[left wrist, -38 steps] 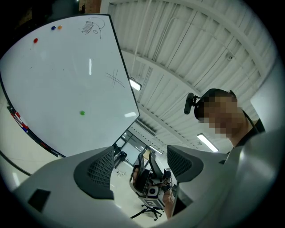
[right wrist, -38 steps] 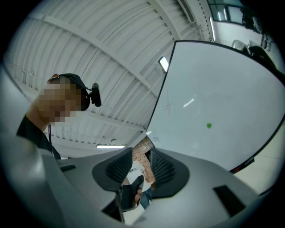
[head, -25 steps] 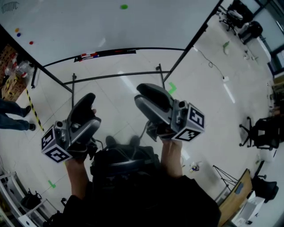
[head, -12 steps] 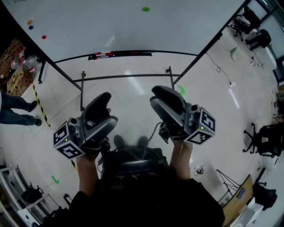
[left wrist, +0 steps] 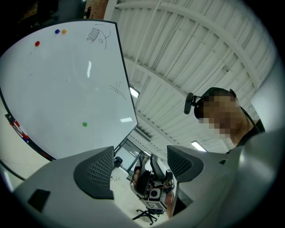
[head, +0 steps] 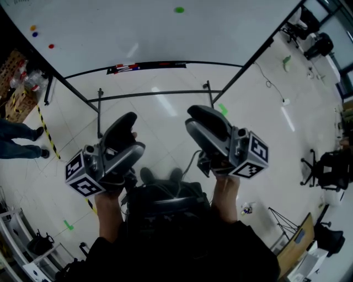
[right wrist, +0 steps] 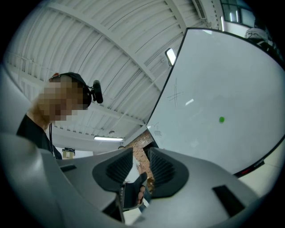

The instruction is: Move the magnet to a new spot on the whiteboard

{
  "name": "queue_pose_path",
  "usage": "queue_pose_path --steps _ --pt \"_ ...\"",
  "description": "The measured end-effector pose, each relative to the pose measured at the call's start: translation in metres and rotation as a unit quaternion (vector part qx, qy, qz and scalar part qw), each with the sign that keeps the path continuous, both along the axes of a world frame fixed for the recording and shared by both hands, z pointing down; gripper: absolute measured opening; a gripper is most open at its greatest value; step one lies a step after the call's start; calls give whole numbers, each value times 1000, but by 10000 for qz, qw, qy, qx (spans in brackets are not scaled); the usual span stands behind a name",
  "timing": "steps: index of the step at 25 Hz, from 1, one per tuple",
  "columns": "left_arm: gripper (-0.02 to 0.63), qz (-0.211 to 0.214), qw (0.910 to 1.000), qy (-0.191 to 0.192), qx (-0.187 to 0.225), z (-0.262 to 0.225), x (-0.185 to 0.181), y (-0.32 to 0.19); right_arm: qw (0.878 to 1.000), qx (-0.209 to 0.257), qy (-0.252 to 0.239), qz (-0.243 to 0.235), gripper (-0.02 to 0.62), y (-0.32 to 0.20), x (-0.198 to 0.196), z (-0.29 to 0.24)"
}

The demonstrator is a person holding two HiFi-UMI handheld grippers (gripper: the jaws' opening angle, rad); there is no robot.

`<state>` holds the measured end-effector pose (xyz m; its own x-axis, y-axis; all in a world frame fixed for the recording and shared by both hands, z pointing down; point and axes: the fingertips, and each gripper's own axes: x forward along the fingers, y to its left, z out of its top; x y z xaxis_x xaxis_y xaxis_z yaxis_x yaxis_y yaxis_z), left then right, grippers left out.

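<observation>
A small green magnet (head: 179, 10) sticks to the whiteboard (head: 110, 33) at the top of the head view; it also shows as the green magnet (left wrist: 84, 124) and the green magnet (right wrist: 221, 119). Both grippers are held low, well short of the board. My left gripper (head: 128, 132) is open, its jaws wide apart with nothing between them; the left gripper (left wrist: 140, 162) frames the other gripper in its gap. My right gripper (head: 194, 118) is open by a narrow gap and empty, as the right gripper (right wrist: 141, 167) view shows.
Orange (head: 33, 27), blue (head: 35, 34) and red (head: 51, 46) magnets sit at the board's left. A marker tray (head: 146, 66) runs under the board, above its black stand bar (head: 154, 95). A person's legs (head: 19, 140) stand left. Office chairs (head: 325, 168) are right.
In the head view the whiteboard, the green magnet and both grippers have shifted right over the last second. Both grippers keep the same pose and hold nothing.
</observation>
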<state>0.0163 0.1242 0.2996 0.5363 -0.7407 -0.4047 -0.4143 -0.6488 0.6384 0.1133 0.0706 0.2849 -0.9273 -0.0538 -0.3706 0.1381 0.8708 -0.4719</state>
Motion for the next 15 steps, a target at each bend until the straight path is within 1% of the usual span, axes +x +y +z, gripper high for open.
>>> queue_pose_path --steps 8,15 --pt "373 35 10000 39 1 0 0 1 10000 -85 -11 36 138 -1 0 2" --pt "373 38 10000 26 -33 4 0 1 9999 -99 -14 72 118 -2 2 5"
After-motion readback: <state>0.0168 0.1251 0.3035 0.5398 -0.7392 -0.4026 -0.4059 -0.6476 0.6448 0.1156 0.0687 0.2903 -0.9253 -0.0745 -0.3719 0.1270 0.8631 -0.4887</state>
